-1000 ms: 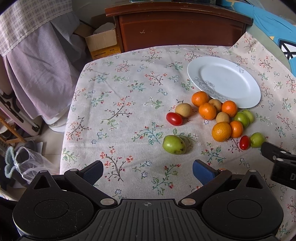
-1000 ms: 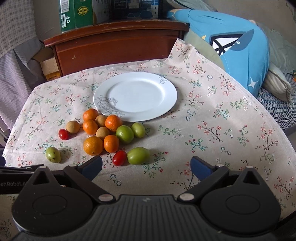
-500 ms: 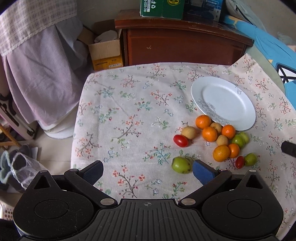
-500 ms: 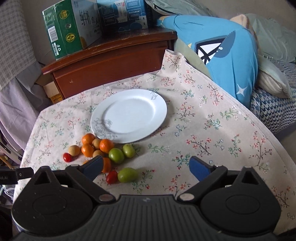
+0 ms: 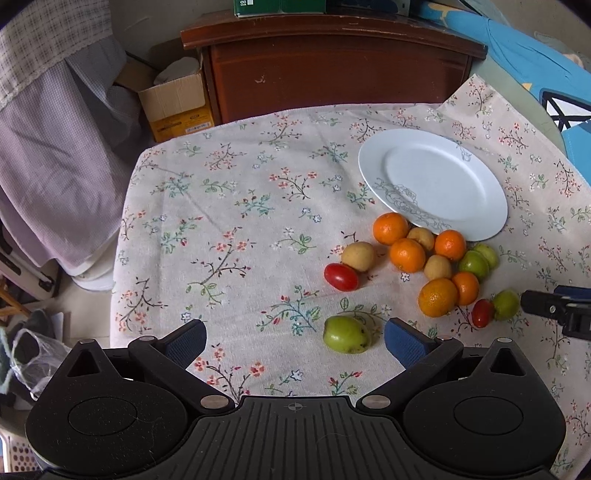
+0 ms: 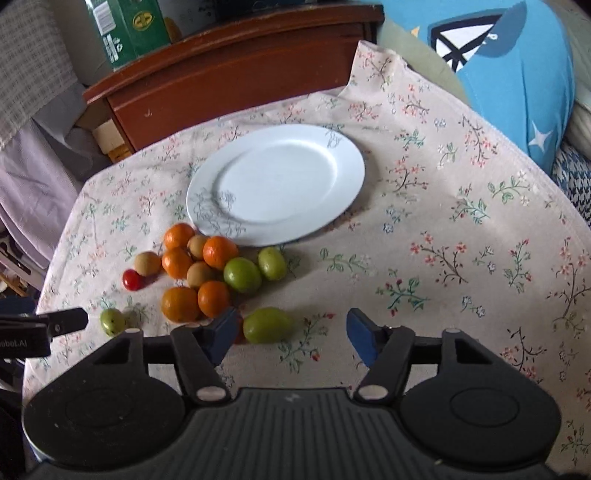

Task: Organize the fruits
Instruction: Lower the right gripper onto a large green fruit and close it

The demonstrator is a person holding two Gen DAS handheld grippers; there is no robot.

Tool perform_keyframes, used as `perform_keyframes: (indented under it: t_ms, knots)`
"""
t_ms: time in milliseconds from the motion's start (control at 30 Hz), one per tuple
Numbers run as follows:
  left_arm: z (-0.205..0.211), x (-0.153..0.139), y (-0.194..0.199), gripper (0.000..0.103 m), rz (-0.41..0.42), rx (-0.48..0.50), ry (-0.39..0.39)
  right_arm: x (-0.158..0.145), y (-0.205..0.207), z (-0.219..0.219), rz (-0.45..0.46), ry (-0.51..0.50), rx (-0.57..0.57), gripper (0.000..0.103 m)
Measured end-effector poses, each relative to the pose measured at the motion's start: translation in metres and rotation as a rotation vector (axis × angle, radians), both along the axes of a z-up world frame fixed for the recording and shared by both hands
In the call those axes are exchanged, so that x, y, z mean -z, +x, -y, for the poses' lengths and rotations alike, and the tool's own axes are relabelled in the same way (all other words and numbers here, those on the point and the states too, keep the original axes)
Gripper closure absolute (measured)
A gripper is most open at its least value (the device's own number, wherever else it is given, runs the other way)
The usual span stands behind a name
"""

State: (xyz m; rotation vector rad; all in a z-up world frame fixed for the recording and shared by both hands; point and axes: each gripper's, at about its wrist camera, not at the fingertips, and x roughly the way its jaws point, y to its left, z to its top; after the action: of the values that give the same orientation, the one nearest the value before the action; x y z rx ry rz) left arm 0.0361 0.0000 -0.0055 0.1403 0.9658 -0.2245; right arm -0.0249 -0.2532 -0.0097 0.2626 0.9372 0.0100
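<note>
Fruits: I see the pile of oranges (image 5: pixel 406 254), tan fruits (image 5: pixel 357 256), green fruits (image 6: pixel 242 275) and red tomatoes (image 5: pixel 340 276) on the flowered cloth (image 5: pixel 229 206), just beside the near rim of the white plate (image 5: pixel 476 173). None is on the plate.
Change, left view: I am lower and closer than half a second ago. The lone green fruit (image 5: pixel 346 334) now sits in the gap of my left gripper (image 5: pixel 294 338), near the right finger (image 5: pixel 405 342). Before, that finger half hid it.
Change, right view: I am closer too. The long green fruit (image 6: pixel 267 325) now lies between the fingers of my right gripper (image 6: pixel 291 330), close to the left finger (image 6: pixel 221 332).
Left gripper: fingers wide apart, holding nothing.
Right gripper: fingers wide apart, holding nothing.
In the way: in the right view my left finger hides most of a red tomatoe beside the long green fruit.
Around: a brown wooden cabinet (image 5: pixel 332 62) stands behind the table, with a green box (image 6: pixel 129 29) on top. A cardboard box (image 5: pixel 173 107) sits left of it. A blue cushion (image 6: pixel 517 70) lies to the right.
</note>
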Motion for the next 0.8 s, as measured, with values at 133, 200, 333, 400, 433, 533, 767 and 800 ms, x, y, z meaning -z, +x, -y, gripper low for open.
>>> perform_keyframes:
  t_ms: [133,200,333,400,433,533,767,800]
  knots:
    - [0.009,0.007,-0.001,0.001,0.000,0.018,-0.009,0.007,-0.002,-0.006,0.001,-0.011,-0.029,0.044]
    - [0.014,0.010,0.000,0.001,0.005,0.036,-0.008,0.009,0.000,-0.009,0.007,-0.018,-0.040,0.050]
    - [0.021,0.018,0.002,0.002,0.004,0.044,0.012,0.015,0.002,-0.015,-0.004,-0.023,-0.069,0.056]
    - [0.022,0.020,0.001,0.003,0.006,0.051,0.018,0.019,0.004,-0.017,-0.006,-0.036,-0.080,0.059]
    - [0.022,0.022,0.002,0.004,0.007,0.056,0.017,0.020,0.004,-0.018,-0.006,-0.031,-0.081,0.060]
    - [0.022,0.026,0.004,0.009,-0.002,0.056,0.006,0.021,0.005,-0.018,-0.001,-0.016,-0.091,0.065]
    - [0.026,0.035,0.005,0.038,-0.013,0.078,0.001,0.022,0.006,-0.019,0.017,-0.010,-0.099,0.070]
    - [0.025,0.036,0.006,0.045,-0.018,0.079,-0.003,0.023,0.006,-0.019,0.019,-0.008,-0.099,0.070]
